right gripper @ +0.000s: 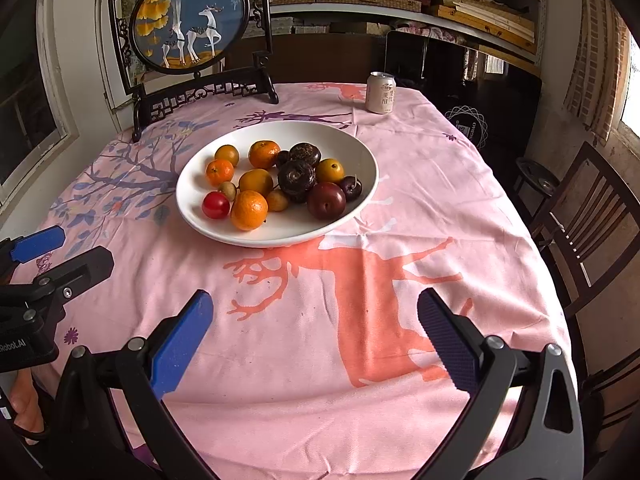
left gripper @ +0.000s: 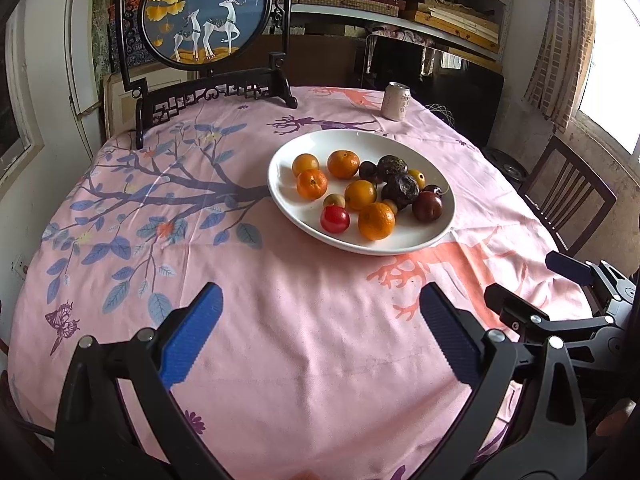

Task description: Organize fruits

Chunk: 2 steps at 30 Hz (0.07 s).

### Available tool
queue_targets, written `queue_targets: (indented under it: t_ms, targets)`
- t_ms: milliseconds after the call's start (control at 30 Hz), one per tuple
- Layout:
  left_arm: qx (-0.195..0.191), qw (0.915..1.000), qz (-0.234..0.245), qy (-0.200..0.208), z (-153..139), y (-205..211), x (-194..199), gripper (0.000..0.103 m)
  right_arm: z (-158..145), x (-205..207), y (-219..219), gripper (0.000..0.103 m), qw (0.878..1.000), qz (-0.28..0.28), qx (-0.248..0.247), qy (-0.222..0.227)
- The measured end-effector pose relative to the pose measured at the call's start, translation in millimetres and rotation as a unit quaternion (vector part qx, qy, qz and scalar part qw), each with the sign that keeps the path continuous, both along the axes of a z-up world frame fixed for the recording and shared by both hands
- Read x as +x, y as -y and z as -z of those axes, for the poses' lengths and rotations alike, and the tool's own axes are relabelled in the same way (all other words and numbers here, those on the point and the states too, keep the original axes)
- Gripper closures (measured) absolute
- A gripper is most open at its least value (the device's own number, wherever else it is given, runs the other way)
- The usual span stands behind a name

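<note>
A white oval plate (left gripper: 404, 240) (right gripper: 192, 200) sits on the pink tablecloth, holding mixed fruit: several oranges (left gripper: 376, 221) (right gripper: 249, 210), a red tomato-like fruit (left gripper: 335, 219) (right gripper: 215, 205), dark wrinkled fruits (left gripper: 400, 190) (right gripper: 296, 176), a plum (left gripper: 427, 206) (right gripper: 326, 201) and small yellow ones. My left gripper (left gripper: 322, 304) is open and empty, over the cloth short of the plate. My right gripper (right gripper: 316, 308) is open and empty, also short of the plate. Each gripper shows at the other view's edge.
A pale drink can (left gripper: 396, 101) (right gripper: 381, 92) stands behind the plate. A round deer painting in a dark carved stand (left gripper: 208, 12) (right gripper: 188, 20) is at the back left. A wooden chair (left gripper: 568, 196) (right gripper: 592, 216) stands at the table's right side.
</note>
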State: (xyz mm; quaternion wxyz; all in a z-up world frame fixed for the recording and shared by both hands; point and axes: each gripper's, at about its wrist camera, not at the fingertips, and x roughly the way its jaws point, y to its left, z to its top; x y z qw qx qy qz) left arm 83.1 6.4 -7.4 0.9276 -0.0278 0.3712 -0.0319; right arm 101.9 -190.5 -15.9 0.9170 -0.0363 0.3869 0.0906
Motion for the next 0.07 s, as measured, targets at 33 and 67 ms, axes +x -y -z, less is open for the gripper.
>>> queue_targets:
  t_ms: [33, 67]
  targets:
    - [0.0, 1.0, -0.001, 0.0, 0.1, -0.2, -0.3, 0.002, 0.3, 0.0, -0.6, 0.001, 1.0, 0.0, 0.001, -0.001]
    - [0.001, 1.0, -0.001, 0.001, 0.3, -0.2, -0.6, 0.002, 0.3, -0.5, -1.1, 0.001, 1.0, 0.0, 0.002, -0.001]
